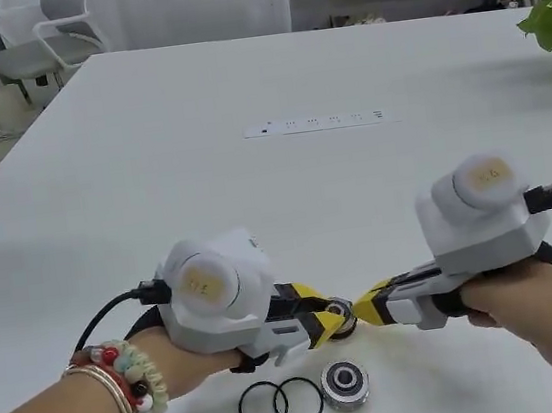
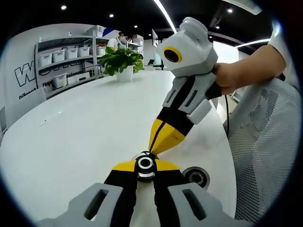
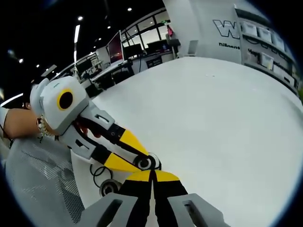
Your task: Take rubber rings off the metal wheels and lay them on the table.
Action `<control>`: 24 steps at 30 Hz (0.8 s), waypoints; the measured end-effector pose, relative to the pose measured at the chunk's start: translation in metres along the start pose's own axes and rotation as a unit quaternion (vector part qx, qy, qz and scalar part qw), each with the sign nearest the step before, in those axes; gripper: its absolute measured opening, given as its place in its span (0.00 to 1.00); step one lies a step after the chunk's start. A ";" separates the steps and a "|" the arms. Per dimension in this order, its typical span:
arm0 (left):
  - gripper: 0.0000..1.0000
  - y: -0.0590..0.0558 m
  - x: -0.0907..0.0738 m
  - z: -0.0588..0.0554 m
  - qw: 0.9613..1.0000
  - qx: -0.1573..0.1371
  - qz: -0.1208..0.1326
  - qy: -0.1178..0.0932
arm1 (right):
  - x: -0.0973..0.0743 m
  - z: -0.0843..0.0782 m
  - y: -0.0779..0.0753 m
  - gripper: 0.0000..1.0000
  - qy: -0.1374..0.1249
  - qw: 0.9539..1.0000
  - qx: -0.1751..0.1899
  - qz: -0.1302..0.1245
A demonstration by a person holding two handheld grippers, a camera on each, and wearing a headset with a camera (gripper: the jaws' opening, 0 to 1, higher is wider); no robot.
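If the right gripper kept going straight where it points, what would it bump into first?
The metal wheel held in the left gripper's jaws. The right gripper's shut tip looks right up against it.

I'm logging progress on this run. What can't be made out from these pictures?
Head view: the left gripper and right gripper cover most of the held wheel, so whether it wears a ring is hidden.
Right gripper view: whatever the shut tips pinch is too small to tell.
Head view: the power strip has markings too small to read.
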State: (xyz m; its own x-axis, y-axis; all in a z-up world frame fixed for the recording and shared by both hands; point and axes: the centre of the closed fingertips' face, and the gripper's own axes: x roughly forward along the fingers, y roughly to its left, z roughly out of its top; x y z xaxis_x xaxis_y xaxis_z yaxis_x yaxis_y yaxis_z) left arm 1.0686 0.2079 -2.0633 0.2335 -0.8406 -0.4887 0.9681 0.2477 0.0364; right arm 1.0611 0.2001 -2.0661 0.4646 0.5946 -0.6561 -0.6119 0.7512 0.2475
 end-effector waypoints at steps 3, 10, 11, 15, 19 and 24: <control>0.08 0.000 0.000 0.000 1.000 0.000 0.000 0.000 | 0.000 0.001 0.001 0.00 0.000 1.000 -0.002 0.001; 0.08 0.000 0.000 0.000 1.000 0.001 0.001 0.000 | 0.000 0.003 0.003 0.00 -0.002 1.000 -0.007 0.003; 0.08 0.000 0.000 0.000 1.000 0.001 0.001 -0.001 | 0.000 0.004 0.004 0.00 -0.003 1.000 -0.006 0.004; 0.08 0.000 0.000 0.000 1.000 0.000 0.002 -0.001 | 0.001 0.007 0.008 0.00 -0.009 1.000 -0.008 0.011; 0.08 0.000 0.000 0.000 1.000 -0.002 0.003 -0.002 | 0.002 0.021 0.019 0.00 -0.050 0.998 0.003 0.038; 0.08 0.000 -0.001 0.000 1.000 -0.003 0.004 -0.002 | 0.003 0.012 0.010 0.00 -0.030 0.999 -0.003 0.021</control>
State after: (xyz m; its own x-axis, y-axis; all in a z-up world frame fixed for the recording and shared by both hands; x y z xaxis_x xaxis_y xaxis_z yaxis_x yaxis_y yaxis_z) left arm 1.0682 0.2083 -2.0631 0.2417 -0.8404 -0.4850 0.9656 0.2579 0.0343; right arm 1.0639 0.2127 -2.0575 0.4756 0.6413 -0.6021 -0.6346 0.7241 0.2700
